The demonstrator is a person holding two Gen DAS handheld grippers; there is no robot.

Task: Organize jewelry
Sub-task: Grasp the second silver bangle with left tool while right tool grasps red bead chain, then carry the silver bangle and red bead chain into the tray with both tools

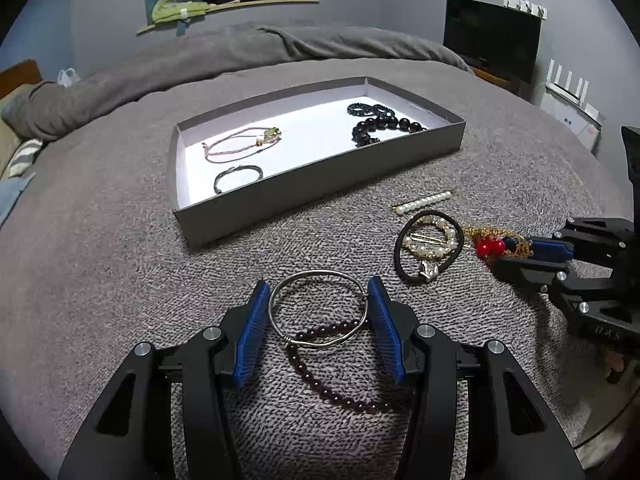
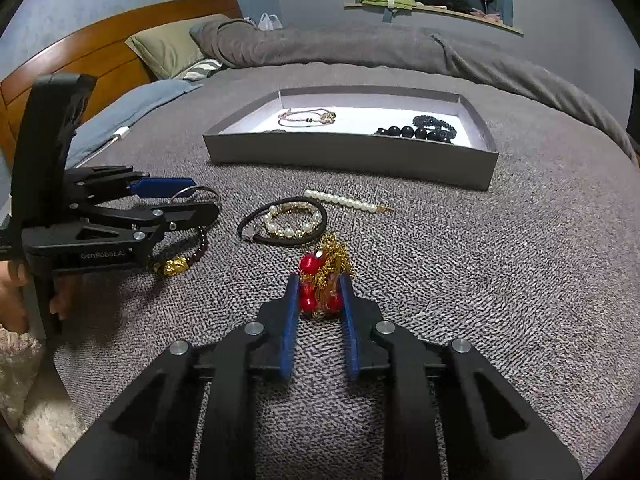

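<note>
Both tools loaded, tray partly filled

Your left tool (image 1: 318, 308) is clamped across the silver bangle (image 1: 319, 308), which lies over a dark red bead strand (image 1: 332, 384) on the bed's near edge; your right tool (image 2: 319, 300) grips the red-and-gold chain cluster (image 2: 322, 280). The grey tray (image 1: 320, 184) further up the bed already holds four pieces. Still left on the bed: the pearl hairpin (image 1: 424, 202), black hair tie (image 1: 428, 246) and pearl bracelet (image 1: 434, 240).
</note>
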